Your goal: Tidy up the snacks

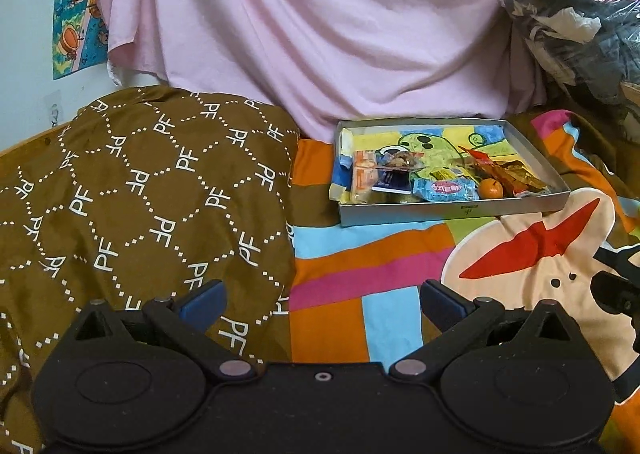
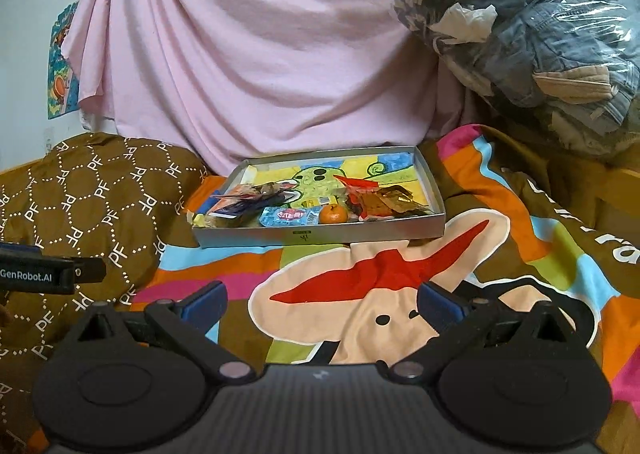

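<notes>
Both my left gripper (image 1: 322,304) and right gripper (image 2: 320,304) are spread, empty, well short of the tray (image 2: 320,234). I'd advance the right one ahead to the mandarin (image 2: 333,213), straddling it clear of the wrappers (image 2: 384,202).

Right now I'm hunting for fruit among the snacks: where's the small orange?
The small orange sits inside the grey tray against its near wall, just right of the blue candy packet and left of the red wrappers.

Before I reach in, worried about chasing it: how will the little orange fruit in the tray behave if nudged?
The orange fruit looks round and smooth, so it would probably roll. Snack packets beside it and the tray wall may stop it. It looks firm enough to grip, though wide-open fingers must close gently.
</notes>
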A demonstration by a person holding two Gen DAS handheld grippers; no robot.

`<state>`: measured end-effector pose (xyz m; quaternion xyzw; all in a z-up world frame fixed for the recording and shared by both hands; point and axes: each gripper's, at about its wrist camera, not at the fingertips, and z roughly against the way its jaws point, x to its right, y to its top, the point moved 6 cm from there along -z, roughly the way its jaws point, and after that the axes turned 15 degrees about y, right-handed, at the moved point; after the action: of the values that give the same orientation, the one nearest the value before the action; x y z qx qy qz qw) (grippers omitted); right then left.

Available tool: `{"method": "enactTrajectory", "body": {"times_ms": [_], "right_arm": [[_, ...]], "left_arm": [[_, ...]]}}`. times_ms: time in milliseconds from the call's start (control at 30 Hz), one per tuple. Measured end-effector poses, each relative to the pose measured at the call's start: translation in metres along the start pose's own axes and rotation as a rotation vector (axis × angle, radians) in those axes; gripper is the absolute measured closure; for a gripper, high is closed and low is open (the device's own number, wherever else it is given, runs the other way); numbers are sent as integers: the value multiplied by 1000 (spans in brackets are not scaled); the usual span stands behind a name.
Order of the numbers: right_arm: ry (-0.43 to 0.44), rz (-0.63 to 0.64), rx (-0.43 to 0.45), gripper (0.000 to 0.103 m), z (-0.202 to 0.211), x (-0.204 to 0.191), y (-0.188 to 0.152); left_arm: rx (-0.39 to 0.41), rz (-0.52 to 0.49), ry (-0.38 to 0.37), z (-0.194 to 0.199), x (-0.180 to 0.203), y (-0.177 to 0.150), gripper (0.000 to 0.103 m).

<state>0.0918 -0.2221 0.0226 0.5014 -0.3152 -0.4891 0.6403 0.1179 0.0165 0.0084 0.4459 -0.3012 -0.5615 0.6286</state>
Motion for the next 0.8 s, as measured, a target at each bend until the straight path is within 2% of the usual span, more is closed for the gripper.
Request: {"method": "enactTrajectory", "body": {"times_ms": [300, 667, 800], "right_arm": [[5, -6, -8, 0, 0, -1, -3], [7, -5, -24, 0, -2, -2, -5], [7, -3, -28, 0, -3, -3, -6]], "left_arm": [[-18, -10, 5, -1, 0, -5, 1], [-93, -2, 13, -11, -1, -12, 1], [-101, -8, -6, -12, 0, -14, 1]]}}
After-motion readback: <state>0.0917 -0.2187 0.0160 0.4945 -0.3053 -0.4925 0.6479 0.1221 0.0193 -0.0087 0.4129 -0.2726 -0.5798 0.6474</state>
